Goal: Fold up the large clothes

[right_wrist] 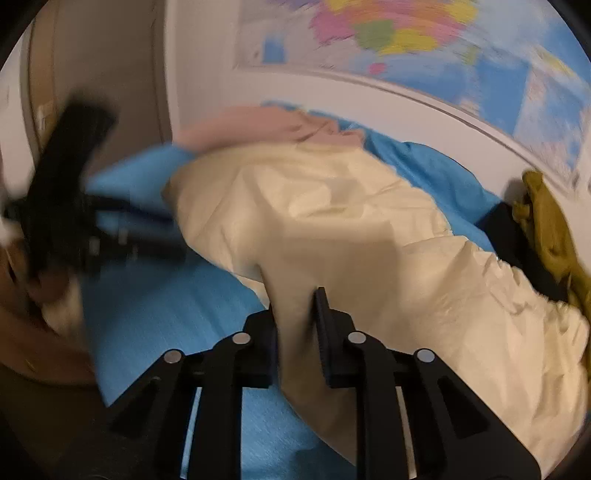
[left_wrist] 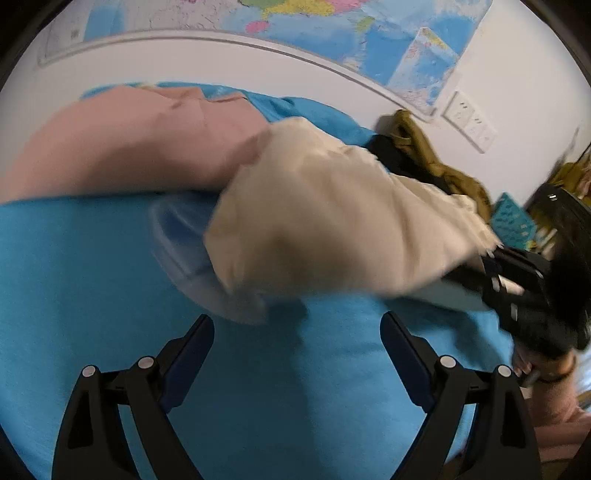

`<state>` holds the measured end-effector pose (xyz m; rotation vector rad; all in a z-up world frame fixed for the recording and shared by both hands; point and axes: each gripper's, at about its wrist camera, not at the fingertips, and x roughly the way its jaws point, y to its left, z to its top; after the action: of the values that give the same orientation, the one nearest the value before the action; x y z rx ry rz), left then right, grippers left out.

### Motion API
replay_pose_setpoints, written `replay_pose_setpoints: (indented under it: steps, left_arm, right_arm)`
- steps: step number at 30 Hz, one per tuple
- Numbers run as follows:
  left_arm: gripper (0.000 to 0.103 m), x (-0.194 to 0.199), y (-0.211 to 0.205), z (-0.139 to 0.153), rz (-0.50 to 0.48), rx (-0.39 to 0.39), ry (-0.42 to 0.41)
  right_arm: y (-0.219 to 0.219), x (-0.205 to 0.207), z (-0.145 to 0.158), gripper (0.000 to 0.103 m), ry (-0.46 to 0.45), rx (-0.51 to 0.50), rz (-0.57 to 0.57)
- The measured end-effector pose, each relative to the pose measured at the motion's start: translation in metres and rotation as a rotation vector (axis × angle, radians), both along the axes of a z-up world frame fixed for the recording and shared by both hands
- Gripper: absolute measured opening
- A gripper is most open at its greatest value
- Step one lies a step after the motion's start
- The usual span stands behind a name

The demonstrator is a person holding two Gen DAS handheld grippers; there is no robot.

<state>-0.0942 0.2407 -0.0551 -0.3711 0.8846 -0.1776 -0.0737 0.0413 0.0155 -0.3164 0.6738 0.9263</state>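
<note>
A large cream garment (left_wrist: 314, 221) lies crumpled across the blue bed sheet (left_wrist: 92, 295). My right gripper (right_wrist: 295, 306) is shut on a raised fold of this cream garment (right_wrist: 351, 221), with cloth pinched between the pads. The left wrist view shows the same right gripper (left_wrist: 495, 258) at the garment's right end. My left gripper (left_wrist: 297, 326) stands open over bare sheet just short of the garment's near edge, with nothing between its fingers. In the right wrist view the left gripper (right_wrist: 159, 234) is a blurred dark shape at the garment's left side.
A pink garment (left_wrist: 129, 140) lies behind the cream one. An olive garment (left_wrist: 443, 166) and a black one (left_wrist: 391, 151) are heaped by the wall at the right. A blurred translucent shape (left_wrist: 177, 236) lies under the cream cloth's left edge. A map (left_wrist: 369, 33) and a socket (left_wrist: 469, 120) are on the wall.
</note>
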Motion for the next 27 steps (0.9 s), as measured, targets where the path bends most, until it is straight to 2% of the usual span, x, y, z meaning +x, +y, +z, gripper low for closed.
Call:
replay_pose_setpoints:
  steps: [3,7,10,12,13,15,17,19,23,25,27]
  left_arm:
    - [0.088,0.007,-0.010,-0.003,-0.072,-0.119,0.005]
    - [0.088,0.030,-0.019,-0.008,-0.099,-0.273,0.004]
    - [0.092,0.051,-0.019,-0.013,-0.072,-0.357,-0.001]
    - [0.092,0.062,-0.016,-0.017,-0.045,-0.401,-0.001]
    - [0.092,0.067,-0.014,-0.019,-0.039,-0.418,-0.004]
    - [0.092,0.075,-0.013,-0.018,-0.035,-0.425,-0.019]
    - [0.092,0.084,-0.016,-0.018,-0.037,-0.398,-0.004]
    - [0.092,0.093,-0.022,-0.017,-0.036,-0.345,0.010]
    - [0.089,0.103,-0.026,-0.016,-0.020,-0.294,0.029]
    - [0.079,0.104,-0.024,-0.016,-0.001,-0.277,0.044]
    - [0.073,0.102,-0.024,-0.016,0.005,-0.252,0.051]
  right_arm:
    - [0.000,0.003,-0.002,0.017,0.031,0.017,-0.003]
    - [-0.001,0.003,-0.010,0.019,0.066,0.023,-0.003]
    - [-0.011,-0.001,-0.009,0.030,0.120,0.070,-0.010]
    - [-0.030,-0.007,-0.004,0.045,0.167,0.135,-0.010]
    - [-0.043,-0.008,-0.002,0.048,0.195,0.176,-0.016]
    - [-0.077,-0.011,0.000,0.065,0.283,0.274,-0.019]
    - [-0.118,-0.014,-0.006,0.073,0.375,0.360,-0.075]
    - [-0.151,-0.015,-0.015,0.074,0.446,0.415,-0.147]
    - [-0.231,-0.017,-0.047,0.076,0.592,0.552,-0.411]
    - [-0.253,-0.019,-0.054,0.076,0.604,0.582,-0.506]
    - [-0.271,-0.019,-0.057,0.082,0.584,0.606,-0.609]
